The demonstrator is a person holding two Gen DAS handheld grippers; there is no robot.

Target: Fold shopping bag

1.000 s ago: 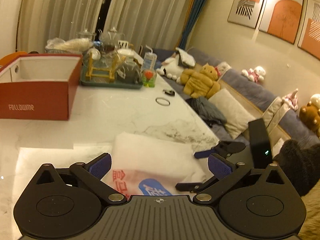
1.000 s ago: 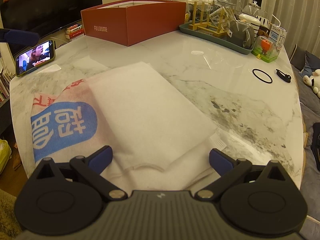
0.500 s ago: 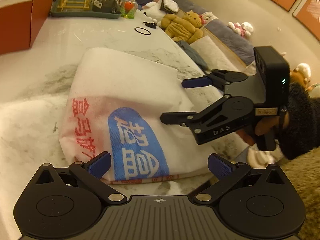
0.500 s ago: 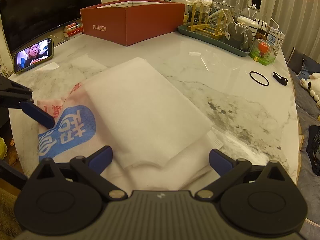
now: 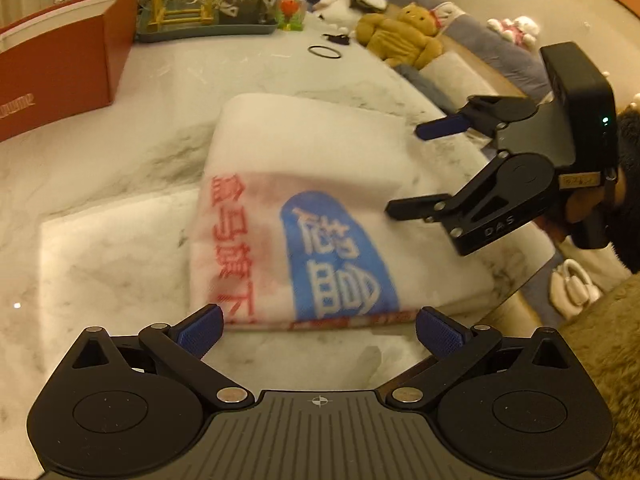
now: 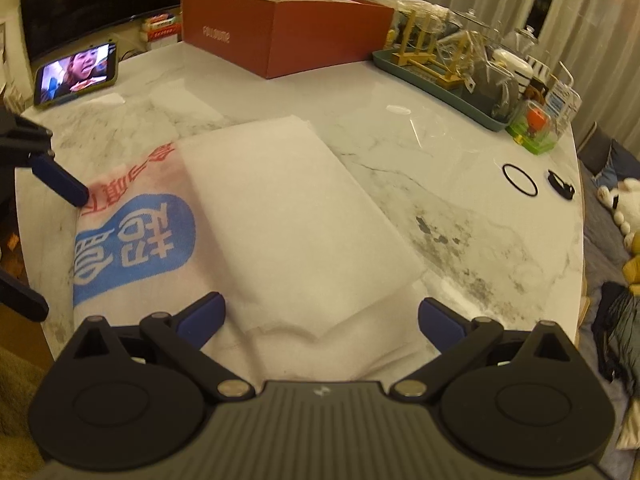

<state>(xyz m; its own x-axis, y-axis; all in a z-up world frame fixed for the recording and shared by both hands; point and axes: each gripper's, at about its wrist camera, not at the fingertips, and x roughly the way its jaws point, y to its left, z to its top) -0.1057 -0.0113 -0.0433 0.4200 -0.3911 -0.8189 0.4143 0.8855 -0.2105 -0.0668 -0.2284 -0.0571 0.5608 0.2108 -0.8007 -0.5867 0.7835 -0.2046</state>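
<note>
"DAS" is stamped on the right gripper point(image 5: 404, 170); the red box point(image 6: 280, 32) reads "FOLLOWME".

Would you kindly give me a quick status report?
Left gripper open, right gripper open, neither holding. Shopping bag partly folded, flat on table. Nothing blocking it.

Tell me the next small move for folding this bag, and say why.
Probably lower the left gripper and close its fingers on the near printed edge of the shopping bag. Both grippers are open and hold nothing; the bag lies partly folded on the marble table, its printed end still exposed, and that edge sits between the left fingers. The right gripper faces the opposite edge.
</note>
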